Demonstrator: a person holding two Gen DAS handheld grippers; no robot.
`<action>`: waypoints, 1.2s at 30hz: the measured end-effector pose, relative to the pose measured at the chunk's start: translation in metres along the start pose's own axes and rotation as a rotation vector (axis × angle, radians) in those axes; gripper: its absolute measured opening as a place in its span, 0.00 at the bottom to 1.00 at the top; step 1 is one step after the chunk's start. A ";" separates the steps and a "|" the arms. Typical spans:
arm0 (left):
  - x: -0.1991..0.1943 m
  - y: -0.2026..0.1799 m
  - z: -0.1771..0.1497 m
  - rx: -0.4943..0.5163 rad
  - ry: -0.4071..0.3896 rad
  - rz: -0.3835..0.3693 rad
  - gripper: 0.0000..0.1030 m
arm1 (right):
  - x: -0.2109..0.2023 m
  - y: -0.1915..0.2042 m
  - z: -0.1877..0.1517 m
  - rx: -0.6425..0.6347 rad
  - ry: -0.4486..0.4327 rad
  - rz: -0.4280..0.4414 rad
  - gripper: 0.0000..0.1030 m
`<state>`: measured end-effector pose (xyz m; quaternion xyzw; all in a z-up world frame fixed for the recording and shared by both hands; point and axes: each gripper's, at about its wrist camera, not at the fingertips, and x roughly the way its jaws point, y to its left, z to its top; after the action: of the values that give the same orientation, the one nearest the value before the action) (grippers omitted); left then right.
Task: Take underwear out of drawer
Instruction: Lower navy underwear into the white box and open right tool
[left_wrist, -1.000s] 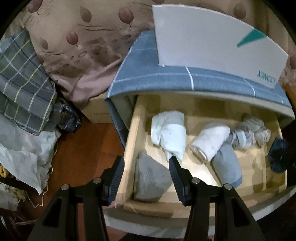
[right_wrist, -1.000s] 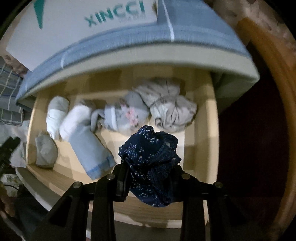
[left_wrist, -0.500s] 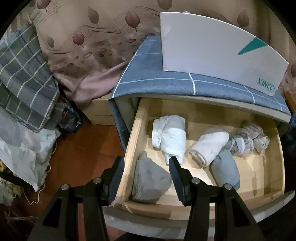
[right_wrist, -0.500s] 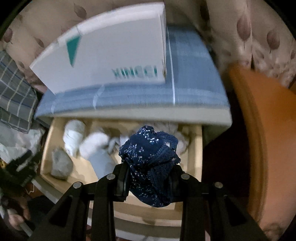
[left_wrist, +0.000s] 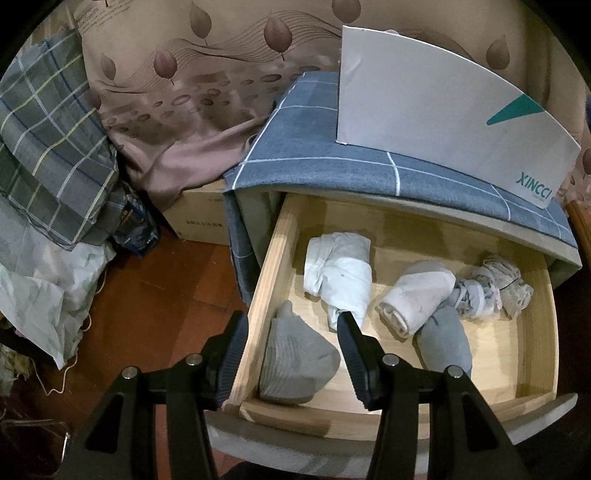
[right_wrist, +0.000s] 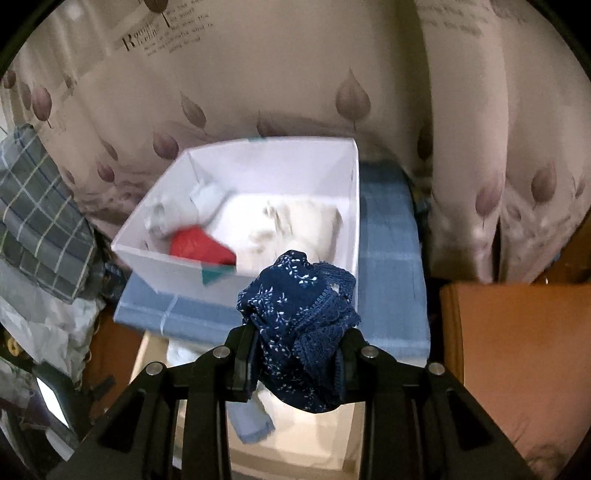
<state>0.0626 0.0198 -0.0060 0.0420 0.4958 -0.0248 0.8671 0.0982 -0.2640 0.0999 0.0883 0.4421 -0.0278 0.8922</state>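
One navy floral lace underwear (right_wrist: 301, 325) clamped in my right gripper (right_wrist: 295, 360), above the open wooden drawer (left_wrist: 406, 410)
Next I'd judge: release into the white cardboard box (right_wrist: 347, 192); left gripper (left_wrist: 291, 354) gapes empty

I saw the drawer (left_wrist: 535, 332) pulled well out, open from above, with bare wood along its right side and front. Rolled bundles (left_wrist: 343, 273) crowded the left and middle. The cloth-covered cabinet top (left_wrist: 332, 162) overhung the back, and the white box (right_wrist: 295, 177) on it stood open-topped, its floor partly filled.
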 end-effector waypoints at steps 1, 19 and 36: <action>0.000 0.000 0.000 0.000 -0.002 0.000 0.50 | -0.001 0.003 0.007 -0.002 -0.003 0.002 0.28; -0.004 0.016 0.002 -0.080 -0.022 -0.046 0.50 | 0.081 0.026 0.081 0.026 0.092 -0.021 0.31; -0.002 0.015 0.001 -0.087 -0.018 -0.051 0.50 | 0.092 0.019 0.078 0.010 0.173 -0.058 0.65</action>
<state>0.0642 0.0342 -0.0031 -0.0084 0.4895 -0.0256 0.8716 0.2172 -0.2565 0.0759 0.0820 0.5197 -0.0483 0.8490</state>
